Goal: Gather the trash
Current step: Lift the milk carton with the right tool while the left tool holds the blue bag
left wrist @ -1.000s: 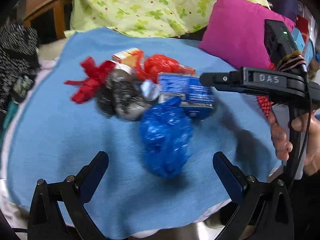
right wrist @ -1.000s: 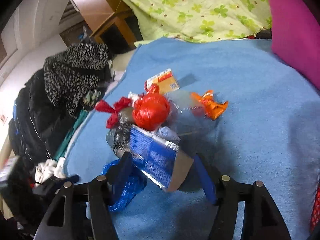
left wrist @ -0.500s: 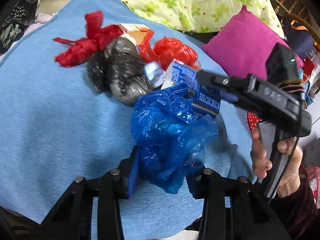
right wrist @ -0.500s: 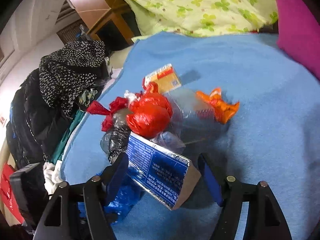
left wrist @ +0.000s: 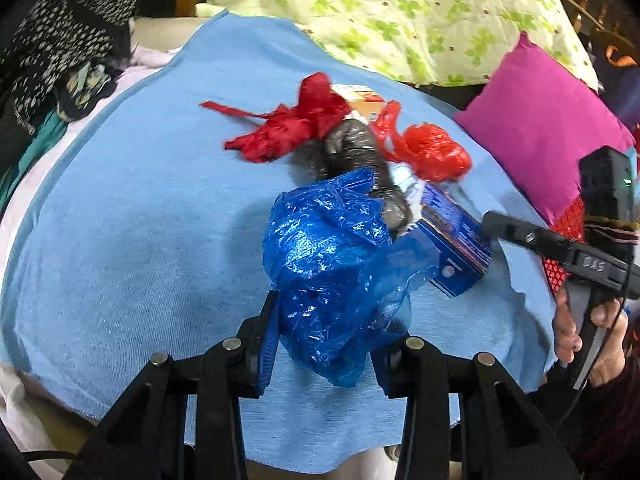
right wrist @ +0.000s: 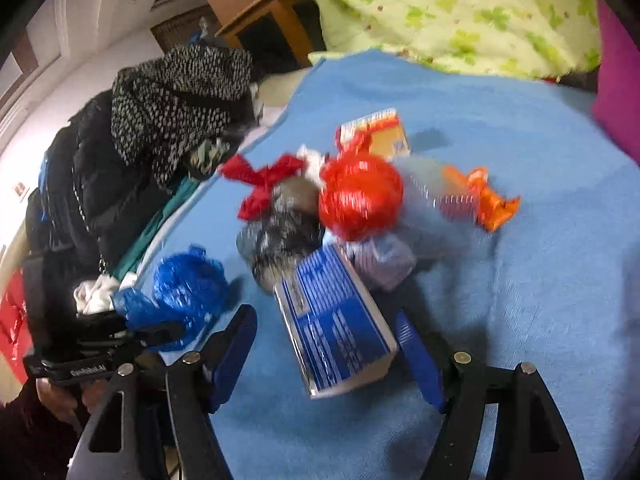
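A heap of trash lies on a blue cloth [left wrist: 120,220]. My left gripper [left wrist: 326,344] is shut on a crumpled blue plastic bag [left wrist: 332,264], also seen in the right wrist view [right wrist: 180,292]. My right gripper [right wrist: 326,344] is open, its fingers on either side of a blue carton [right wrist: 336,320] without touching it; the carton also shows in the left wrist view [left wrist: 456,252]. Behind lie a red bag ball [right wrist: 360,196], a red bow-like wrapper [left wrist: 288,128], a dark grey bag [left wrist: 356,152], an orange wrapper [right wrist: 488,196] and an orange card box [right wrist: 376,128].
A green-patterned quilt [left wrist: 400,12] and a magenta pillow [left wrist: 544,132] bound the far side. Dark spotted clothes [right wrist: 176,100] pile at the left edge of the bed. A wooden chair [right wrist: 272,12] stands beyond. The cloth's near edge hangs over the bed.
My left gripper closed on the blue bag and lifted it off the cloth. My right gripper stays open around the blue carton, which has turned end-on toward it.
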A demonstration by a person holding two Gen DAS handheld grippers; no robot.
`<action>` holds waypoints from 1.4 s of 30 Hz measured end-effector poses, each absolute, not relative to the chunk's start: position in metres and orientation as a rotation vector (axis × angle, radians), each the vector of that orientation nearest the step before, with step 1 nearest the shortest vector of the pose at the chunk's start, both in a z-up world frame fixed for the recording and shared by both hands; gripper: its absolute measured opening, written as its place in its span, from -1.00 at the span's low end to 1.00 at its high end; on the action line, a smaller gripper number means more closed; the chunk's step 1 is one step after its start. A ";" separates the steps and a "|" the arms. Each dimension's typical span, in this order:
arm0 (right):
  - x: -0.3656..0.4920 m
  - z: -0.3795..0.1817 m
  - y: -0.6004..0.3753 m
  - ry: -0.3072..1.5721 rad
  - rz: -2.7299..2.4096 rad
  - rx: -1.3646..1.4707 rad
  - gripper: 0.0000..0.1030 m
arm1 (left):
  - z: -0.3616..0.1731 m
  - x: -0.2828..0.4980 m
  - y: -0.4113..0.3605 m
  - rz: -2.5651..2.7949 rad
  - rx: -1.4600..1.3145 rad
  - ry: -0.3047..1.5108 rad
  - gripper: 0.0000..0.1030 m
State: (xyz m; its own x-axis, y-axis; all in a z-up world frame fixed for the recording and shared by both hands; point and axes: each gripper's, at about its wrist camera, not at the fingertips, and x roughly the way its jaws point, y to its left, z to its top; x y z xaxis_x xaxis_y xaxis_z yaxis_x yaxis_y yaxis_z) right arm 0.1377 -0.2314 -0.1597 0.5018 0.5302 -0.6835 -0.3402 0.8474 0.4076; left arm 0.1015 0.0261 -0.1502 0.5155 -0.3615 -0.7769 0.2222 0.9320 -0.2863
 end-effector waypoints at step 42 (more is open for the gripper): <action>0.065 -0.114 -0.312 0.727 0.222 0.302 0.36 | -0.151 0.084 -0.017 -0.396 0.012 0.807 -0.18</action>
